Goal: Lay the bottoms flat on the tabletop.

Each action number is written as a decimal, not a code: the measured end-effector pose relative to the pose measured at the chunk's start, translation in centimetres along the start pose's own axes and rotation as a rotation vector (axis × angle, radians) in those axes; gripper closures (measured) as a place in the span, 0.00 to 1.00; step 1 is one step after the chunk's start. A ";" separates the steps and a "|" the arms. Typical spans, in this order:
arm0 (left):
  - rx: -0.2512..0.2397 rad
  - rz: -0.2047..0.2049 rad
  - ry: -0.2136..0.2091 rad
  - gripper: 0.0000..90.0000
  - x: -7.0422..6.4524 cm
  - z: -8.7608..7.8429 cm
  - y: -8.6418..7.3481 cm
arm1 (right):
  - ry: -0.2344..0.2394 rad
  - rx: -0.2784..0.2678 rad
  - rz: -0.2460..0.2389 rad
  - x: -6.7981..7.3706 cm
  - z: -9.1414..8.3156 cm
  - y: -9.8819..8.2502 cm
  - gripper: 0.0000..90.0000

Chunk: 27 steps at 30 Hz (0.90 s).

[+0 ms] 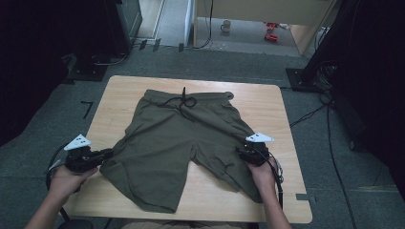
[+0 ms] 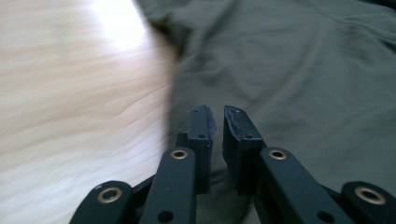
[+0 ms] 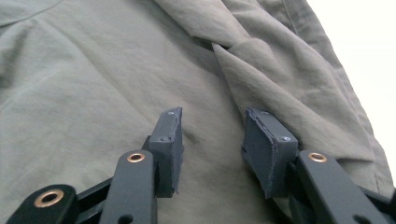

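With your left hand-held gripper barely parted and the right hand-held gripper half open, neither grasping yet, pinch each outer hem of the shorts squarely before lifting.

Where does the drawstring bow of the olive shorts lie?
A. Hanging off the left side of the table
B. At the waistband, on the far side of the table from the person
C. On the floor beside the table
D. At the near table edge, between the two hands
B: in the high view the dark drawstring sits at the waistband of the shorts, toward the table's far edge.
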<state>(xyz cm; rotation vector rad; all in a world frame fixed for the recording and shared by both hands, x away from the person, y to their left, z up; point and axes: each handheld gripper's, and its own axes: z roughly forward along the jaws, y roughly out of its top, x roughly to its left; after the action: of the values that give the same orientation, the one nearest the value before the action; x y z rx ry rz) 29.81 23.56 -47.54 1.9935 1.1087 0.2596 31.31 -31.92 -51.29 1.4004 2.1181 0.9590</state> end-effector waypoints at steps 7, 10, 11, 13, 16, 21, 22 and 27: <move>0.089 0.045 0.006 1.00 0.0 2.2 -0.7 | 0.000 0.012 -0.006 -0.1 0.1 -0.4 0.65; 0.108 0.035 -0.005 1.00 0.6 2.2 -1.6 | 0.000 0.009 -0.005 -0.1 0.1 -0.5 0.65; 0.109 0.037 -0.016 1.00 0.6 2.0 -1.8 | 0.000 0.007 -0.005 -0.1 0.1 -0.5 0.65; 0.114 0.054 -0.031 1.00 0.6 1.6 -2.2 | 0.000 0.005 -0.004 -0.1 0.1 -0.6 0.65; 0.119 0.073 -0.058 0.97 0.5 0.7 -2.8 | 0.000 0.006 -0.005 0.0 0.1 -0.6 0.65; 0.148 0.105 -0.099 0.93 0.3 -1.1 -4.3 | 0.000 0.006 -0.005 -0.1 0.1 -0.5 0.65; 0.150 0.114 -0.103 0.92 0.3 -1.5 -4.6 | 0.000 0.006 -0.006 -0.1 0.1 -0.5 0.65; 0.151 0.111 -0.110 0.89 0.7 -2.7 -5.8 | -0.001 0.010 -0.004 0.0 0.0 -0.5 0.65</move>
<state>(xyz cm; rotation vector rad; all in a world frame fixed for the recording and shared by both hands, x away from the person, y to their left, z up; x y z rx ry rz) 25.21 27.18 -50.27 2.1791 0.9743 0.1245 31.03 -32.06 -51.69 1.4000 2.1269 0.9472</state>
